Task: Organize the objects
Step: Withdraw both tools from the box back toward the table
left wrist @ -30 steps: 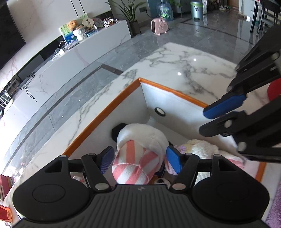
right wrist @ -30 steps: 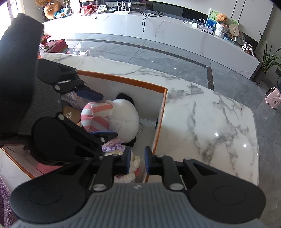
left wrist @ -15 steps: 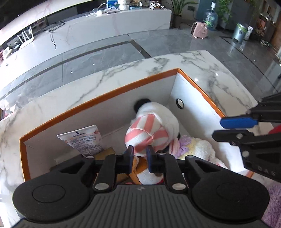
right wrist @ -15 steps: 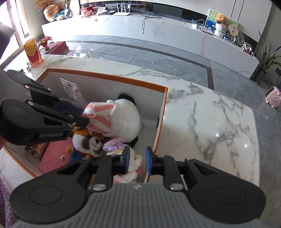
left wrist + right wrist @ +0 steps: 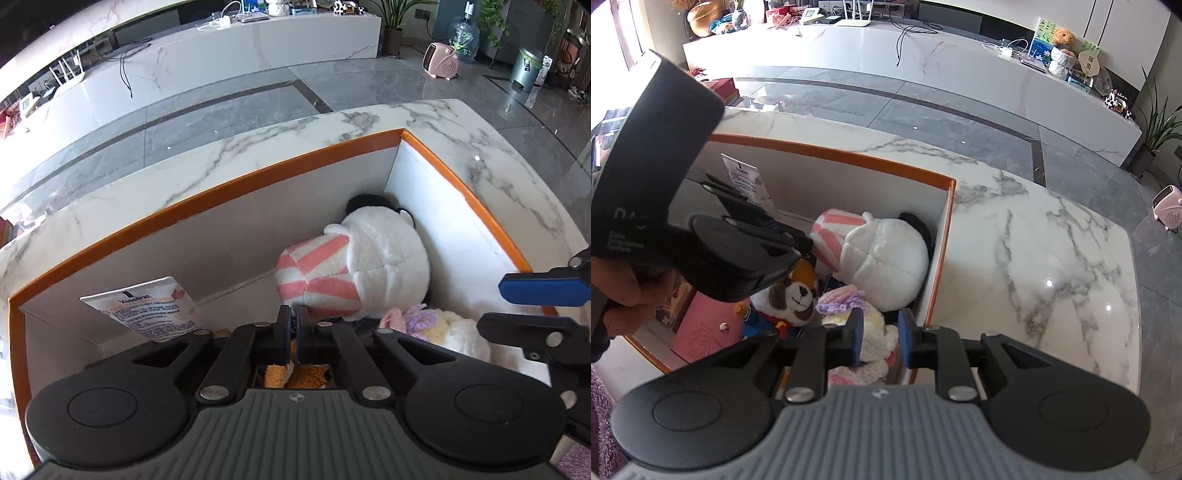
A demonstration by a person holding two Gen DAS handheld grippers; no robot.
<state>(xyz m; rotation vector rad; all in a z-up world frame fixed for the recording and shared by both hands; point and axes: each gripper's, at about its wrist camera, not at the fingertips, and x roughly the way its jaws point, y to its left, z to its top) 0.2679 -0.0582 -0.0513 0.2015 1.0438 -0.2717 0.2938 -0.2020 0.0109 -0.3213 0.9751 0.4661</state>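
White "Vaseline" tube (image 5: 147,310) in box (image 5: 221,192)

Home living room: TV cabinet (image 5: 923,55), houseplant (image 5: 1156,129), heater (image 5: 441,64).

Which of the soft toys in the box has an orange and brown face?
The small raccoon-like toy, just under the left tool. The big toy is white with pink stripes; the knitted one is cream with purple.

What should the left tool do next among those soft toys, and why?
Probably lift a little, slowly, to test the hold. The left gripper is shut right at the head of the orange plush, beside the striped white plush in the box; whether it has truly caught any fabric cannot be seen.
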